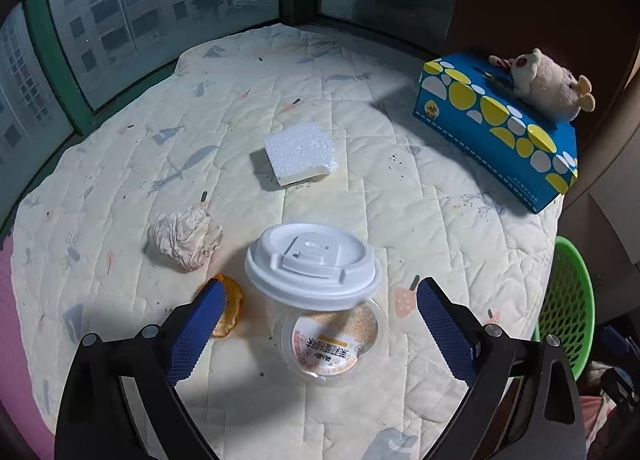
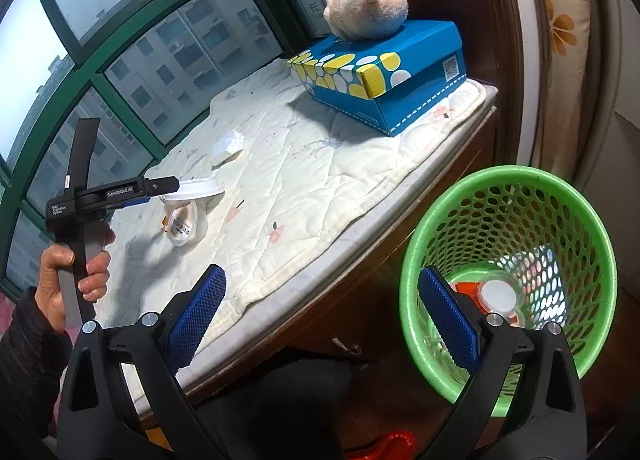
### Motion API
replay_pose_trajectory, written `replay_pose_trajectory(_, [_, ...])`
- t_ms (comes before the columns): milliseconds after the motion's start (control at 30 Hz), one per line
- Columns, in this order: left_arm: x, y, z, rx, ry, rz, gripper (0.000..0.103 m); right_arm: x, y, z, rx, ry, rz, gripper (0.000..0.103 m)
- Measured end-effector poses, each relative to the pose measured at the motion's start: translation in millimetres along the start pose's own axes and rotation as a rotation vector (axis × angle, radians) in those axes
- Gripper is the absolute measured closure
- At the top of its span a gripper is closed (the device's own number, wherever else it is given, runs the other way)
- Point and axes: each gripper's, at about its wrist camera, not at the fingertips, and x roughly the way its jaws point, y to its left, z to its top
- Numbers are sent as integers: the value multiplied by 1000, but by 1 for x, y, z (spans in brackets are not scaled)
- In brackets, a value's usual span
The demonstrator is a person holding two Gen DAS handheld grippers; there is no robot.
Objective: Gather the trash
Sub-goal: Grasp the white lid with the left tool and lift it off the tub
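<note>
Your left hand-held gripper (image 1: 320, 324) is hanging over the quilted mat (image 1: 400, 200) with its blue pads spread wide apart, gripping nothing. Between those pads a clear plastic cup (image 1: 332, 340) is lying on its side with its printed bottom facing you, and a white lid (image 1: 312, 260) is leaning on its upper edge. Just left of the cup an orange scrap (image 1: 230, 308) is sitting partly behind the left pad. Farther out a crumpled paper ball (image 1: 184, 236) is resting on the mat, and beyond it a white foam block (image 1: 300, 154) is lying near the middle. At the far right a blue tissue box (image 1: 500, 128) is carrying a plush toy (image 1: 548, 84).

Your right hand-held gripper (image 2: 322, 320) is also standing open and empty, pointing down past the mat's edge. Beside its right pad a green basket (image 2: 440, 260) is sitting below the ledge, already holding a few pieces of trash. Your left hand (image 2: 68, 280) is showing there, wrapped around the other tool's handle
</note>
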Motion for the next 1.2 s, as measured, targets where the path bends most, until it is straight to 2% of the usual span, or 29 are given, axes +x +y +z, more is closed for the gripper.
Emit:
replay_pose_trajectory(67, [9, -2, 6, 36, 30, -19, 10, 4, 4, 1, -9, 6, 2, 7])
replay_pose_trajectory(167, [22, -4, 13, 74, 60, 10, 10, 9, 9, 1, -15, 17, 13, 7])
replay_pose_trajectory(233, [27, -2, 16, 80, 67, 9, 10, 12, 12, 3, -23, 24, 17, 7])
replay_pose_trajectory(333, [37, -1, 19, 85, 103, -32, 10, 18, 14, 4, -24, 35, 25, 7])
replay_pose_trajectory(567, [54, -2, 20, 125, 139, -14, 10, 27, 18, 3, -27, 52, 32, 7])
replay_pose_trajectory(900, [48, -2, 17, 145, 87, 0, 14, 31, 14, 3, -12, 61, 31, 7])
replay_pose_trajectory(1200, [11, 13, 17, 55, 0, -19, 15, 34, 24, 12, -32, 57, 49, 7])
